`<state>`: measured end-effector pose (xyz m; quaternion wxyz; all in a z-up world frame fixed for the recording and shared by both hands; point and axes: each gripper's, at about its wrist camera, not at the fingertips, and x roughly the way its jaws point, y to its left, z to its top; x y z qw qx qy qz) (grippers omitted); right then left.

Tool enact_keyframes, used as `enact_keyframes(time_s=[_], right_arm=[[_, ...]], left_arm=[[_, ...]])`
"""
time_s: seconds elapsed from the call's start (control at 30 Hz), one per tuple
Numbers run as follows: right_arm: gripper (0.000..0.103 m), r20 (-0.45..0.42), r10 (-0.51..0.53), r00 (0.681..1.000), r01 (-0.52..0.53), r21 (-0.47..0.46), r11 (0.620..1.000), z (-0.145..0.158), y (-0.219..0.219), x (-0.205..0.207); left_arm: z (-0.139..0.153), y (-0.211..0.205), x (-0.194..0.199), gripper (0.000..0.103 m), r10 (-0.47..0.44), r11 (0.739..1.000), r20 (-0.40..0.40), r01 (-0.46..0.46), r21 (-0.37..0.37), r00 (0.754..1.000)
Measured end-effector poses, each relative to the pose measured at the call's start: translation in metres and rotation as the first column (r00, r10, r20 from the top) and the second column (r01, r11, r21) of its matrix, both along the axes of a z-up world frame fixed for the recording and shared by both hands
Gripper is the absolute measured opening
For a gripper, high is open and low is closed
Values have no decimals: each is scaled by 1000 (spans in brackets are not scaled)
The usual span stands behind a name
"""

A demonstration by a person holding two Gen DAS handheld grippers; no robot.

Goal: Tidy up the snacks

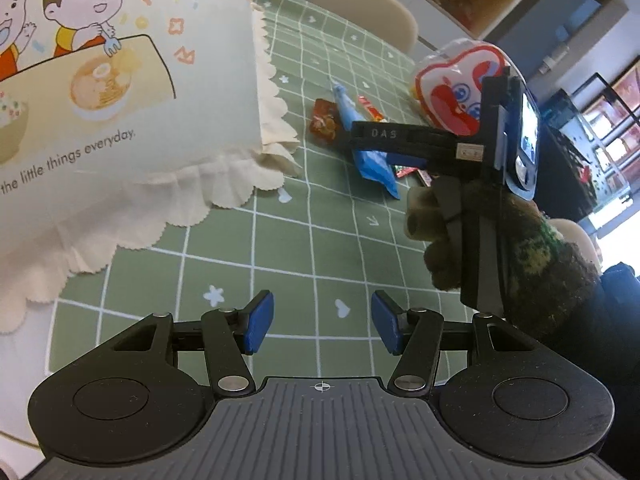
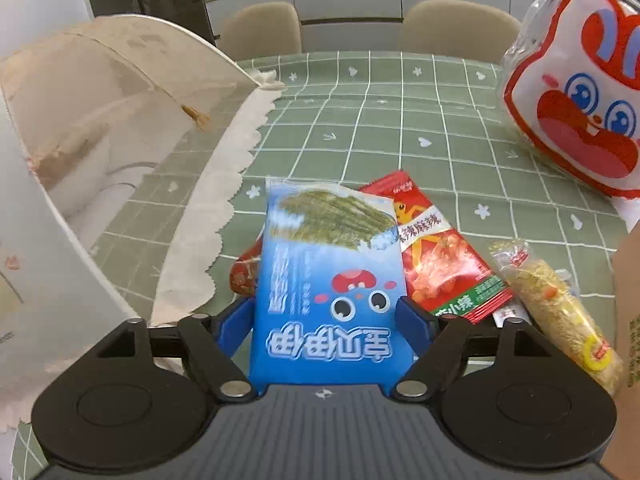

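Note:
A blue seaweed snack packet (image 2: 328,280) lies between the blue pads of my right gripper (image 2: 326,320), which close against its two sides; it also shows in the left wrist view (image 1: 374,160) under the right gripper (image 1: 348,132). A red spicy snack packet (image 2: 436,256) and a yellow noodle snack packet (image 2: 556,308) lie just to its right, and a dark red packet (image 2: 242,272) peeks out on its left. My left gripper (image 1: 322,322) is open and empty above the green checked tablecloth (image 1: 280,240). A cream fabric cover printed with children (image 1: 100,80) stands raised to the left.
A big red-and-white rabbit-face bag (image 2: 576,92) stands at the right, also visible in the left wrist view (image 1: 460,88). The cover's scalloped hem (image 2: 224,200) drapes on the table left of the snacks. Two beige chairs (image 2: 460,24) stand behind the table. A cardboard edge (image 2: 628,300) is at far right.

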<state>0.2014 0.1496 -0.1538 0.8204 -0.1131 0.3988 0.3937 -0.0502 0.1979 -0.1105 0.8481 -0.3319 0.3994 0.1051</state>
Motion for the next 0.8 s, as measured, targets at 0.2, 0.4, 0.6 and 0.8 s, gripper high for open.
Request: enact_keyframes(time_s=[0.2, 0.4, 0.6, 0.8], right_arm=[[43, -19, 8, 1000, -8, 7, 1000, 13, -24, -14], [16, -12, 31, 999, -31, -6, 999, 33, -92, -60], [5, -70, -19, 997, 15, -54, 998, 23, -159, -87], [5, -61, -124, 990, 118, -86, 989, 19, -214, -97]], left_arm=[[-4, 3, 5, 59, -40, 999, 11, 41, -24, 999], [-11, -11, 22, 59, -93, 992, 42, 96, -79, 995], [-15, -25, 54, 59, -121, 980, 79, 131, -149, 990], [3, -55, 88, 59, -256, 963, 115, 263, -53, 960]])
